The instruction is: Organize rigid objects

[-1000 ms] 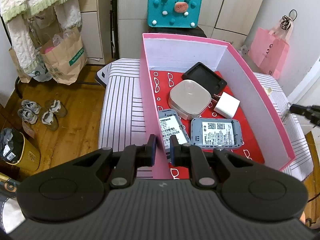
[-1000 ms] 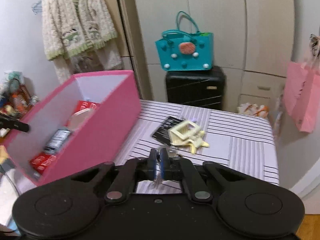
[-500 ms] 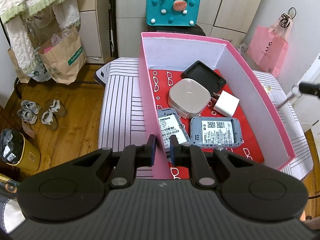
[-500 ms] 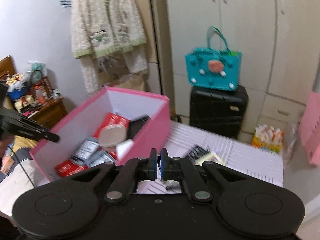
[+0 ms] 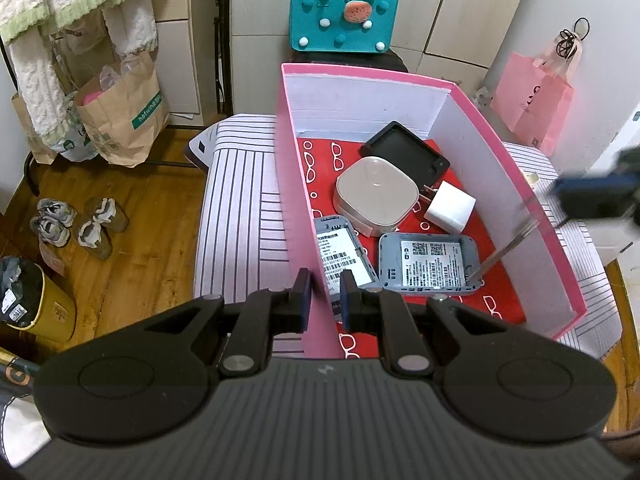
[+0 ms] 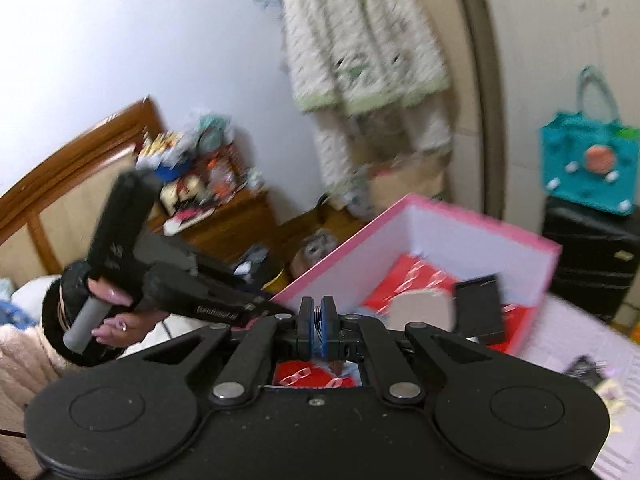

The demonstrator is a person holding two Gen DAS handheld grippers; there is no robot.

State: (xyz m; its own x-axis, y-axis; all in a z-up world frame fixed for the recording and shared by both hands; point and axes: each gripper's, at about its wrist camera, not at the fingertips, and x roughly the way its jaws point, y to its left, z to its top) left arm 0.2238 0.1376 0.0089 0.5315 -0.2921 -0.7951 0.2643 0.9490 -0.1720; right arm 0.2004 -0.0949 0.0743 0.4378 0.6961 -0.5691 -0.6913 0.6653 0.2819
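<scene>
The thin metal piece [image 5: 505, 245], too blurred to name, hangs just inside the pink box [image 5: 360, 98], over its near right corner, beside the grey modem [image 5: 428, 264]. My right jaws are clenched on what looks like its coiled end. It seems light, stiff and slick, so I judge that ring the safest hold. My left jaws pinch the box's near left wall.

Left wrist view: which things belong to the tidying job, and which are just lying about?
Job:
pink box
two grey routers
white charger
beige case
black tray
left gripper, clamped on the box wall

Lying about:
teal bag
pink bag
paper bags
shoes
</scene>
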